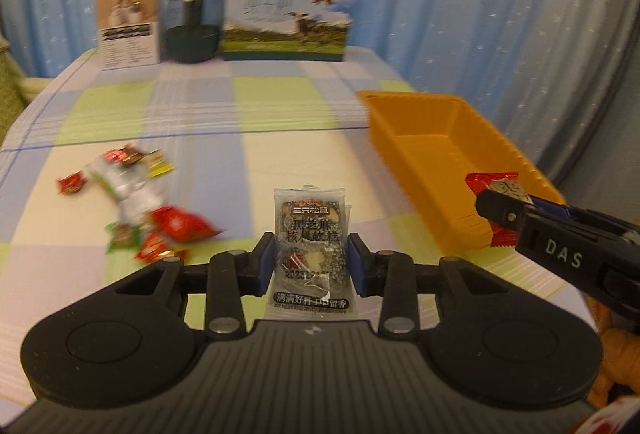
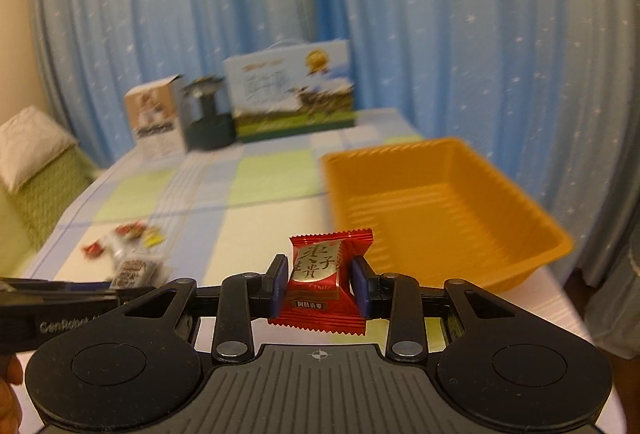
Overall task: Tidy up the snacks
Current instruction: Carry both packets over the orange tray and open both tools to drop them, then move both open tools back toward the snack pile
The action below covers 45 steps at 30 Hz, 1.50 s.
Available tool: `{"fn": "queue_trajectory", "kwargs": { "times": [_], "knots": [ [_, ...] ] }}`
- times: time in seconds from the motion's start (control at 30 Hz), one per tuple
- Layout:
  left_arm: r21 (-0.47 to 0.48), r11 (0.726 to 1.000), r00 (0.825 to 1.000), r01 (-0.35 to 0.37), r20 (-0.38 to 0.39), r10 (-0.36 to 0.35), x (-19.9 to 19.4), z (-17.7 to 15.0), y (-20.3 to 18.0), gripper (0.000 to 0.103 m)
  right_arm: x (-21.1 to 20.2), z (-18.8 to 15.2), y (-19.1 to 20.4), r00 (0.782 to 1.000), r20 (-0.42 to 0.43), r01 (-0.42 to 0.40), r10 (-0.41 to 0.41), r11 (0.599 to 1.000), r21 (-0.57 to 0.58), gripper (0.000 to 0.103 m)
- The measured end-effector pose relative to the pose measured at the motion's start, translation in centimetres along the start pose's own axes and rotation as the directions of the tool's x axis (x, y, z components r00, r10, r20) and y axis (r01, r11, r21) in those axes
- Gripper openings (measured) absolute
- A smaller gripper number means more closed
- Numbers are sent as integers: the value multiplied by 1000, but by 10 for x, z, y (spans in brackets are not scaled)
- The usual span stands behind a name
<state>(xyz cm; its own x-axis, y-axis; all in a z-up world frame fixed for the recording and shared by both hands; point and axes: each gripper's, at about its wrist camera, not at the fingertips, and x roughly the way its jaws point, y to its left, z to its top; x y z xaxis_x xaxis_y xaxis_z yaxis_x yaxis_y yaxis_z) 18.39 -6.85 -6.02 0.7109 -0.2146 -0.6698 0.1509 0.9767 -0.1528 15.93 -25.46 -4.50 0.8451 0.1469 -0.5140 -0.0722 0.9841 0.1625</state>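
My left gripper (image 1: 311,262) is shut on a clear packet of black sesame cake (image 1: 310,234) and holds it above the checked tablecloth. My right gripper (image 2: 319,284) is shut on a red date candy (image 2: 320,280), left of and just short of the orange tray (image 2: 460,209). In the left wrist view the right gripper (image 1: 498,211) holds the red candy (image 1: 486,179) at the near edge of the orange tray (image 1: 404,117). A pile of loose snacks (image 1: 132,201) lies on the left of the table; it also shows in the right wrist view (image 2: 128,250).
At the back of the table stand a small brown and white box (image 1: 128,21), a dark green lamp-like jar (image 1: 194,23) and a large blue gift box (image 1: 288,15). Blue curtains hang behind. A green sofa with a cushion (image 2: 28,149) is at the left.
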Motion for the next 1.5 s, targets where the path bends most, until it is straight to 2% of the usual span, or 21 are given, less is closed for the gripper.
{"fn": "queue_trajectory", "kwargs": {
  "times": [0.17, 0.37, 0.6, 0.9, 1.0, 1.2, 1.37, 1.5],
  "knots": [
    [36, 997, 997, 71, 12, -72, 18, 21, -39, 34, 7, 22, -42, 999, 29, 44, -44, 999, 13, 35],
    [76, 983, 986, 166, 7, -167, 46, 47, -77, 34, 24, 31, -87, 997, 51, 59, -61, 997, 48, 35],
    [95, 975, 980, 200, -24, -199, 79, 58, -103, 34, 40, 26, -122, 997, 4, 71, -72, 987, 146, 35],
    [109, 971, 976, 215, -45, -211, 107, 57, -112, 36, 47, 28, -134, 996, 1, 83, -85, 979, 187, 35],
    [90, 972, 976, 219, -30, -217, 108, 58, -108, 42, 49, 28, -133, 997, -4, 74, -75, 981, 181, 35],
    [63, 979, 981, 192, -22, -191, 100, 54, -94, 42, 49, 27, -133, 998, -4, 65, -65, 980, 186, 35],
    [44, 982, 983, 184, -17, -183, 93, 51, -86, 42, 49, 29, -127, 999, 1, 39, -40, 982, 184, 35],
    [43, 984, 985, 171, -13, -170, 88, 48, -82, 42, 49, 30, -122, 999, 34, -35, 29, 982, 187, 37]
  ]
}}
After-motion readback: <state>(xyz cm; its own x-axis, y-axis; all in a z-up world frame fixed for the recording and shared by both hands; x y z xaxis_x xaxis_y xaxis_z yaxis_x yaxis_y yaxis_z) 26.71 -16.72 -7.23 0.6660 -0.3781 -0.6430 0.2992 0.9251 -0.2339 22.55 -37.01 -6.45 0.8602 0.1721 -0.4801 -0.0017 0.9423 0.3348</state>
